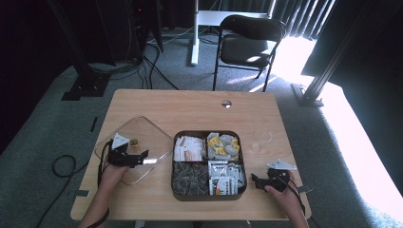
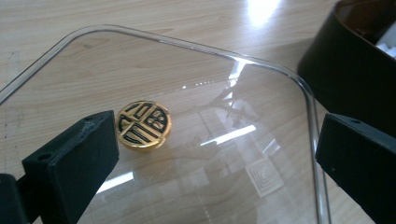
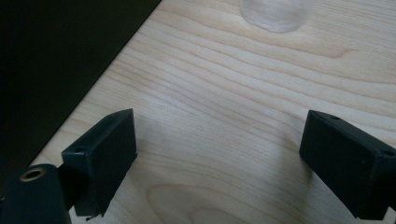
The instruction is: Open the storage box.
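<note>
Two claws are working this desk [image 1: 199,107] with us, and we are looking mainly at the left claw [image 1: 142,158], which is hovering over the clear lid [image 1: 142,129] at the left of the high view with its jaws standing wide and nothing between them. The lid is lying flat on the desk, just beside the dark compartment tray [image 1: 207,195] at the middle. In the left gripper view the lid's gold round knob [image 2: 143,124] is sitting left of centre, close to the left jaw, with the lid's rim curving away toward the upper right, where the tray wall [image 2: 345,74] is rising. We are judging that any regrasp would need the claw to shift toward the knob, since it is lying off the midline between the jaws. The right claw [image 1: 259,182] is resting at the lower right of the high view, likewise wide and empty, and farther from the lid than the left.
</note>
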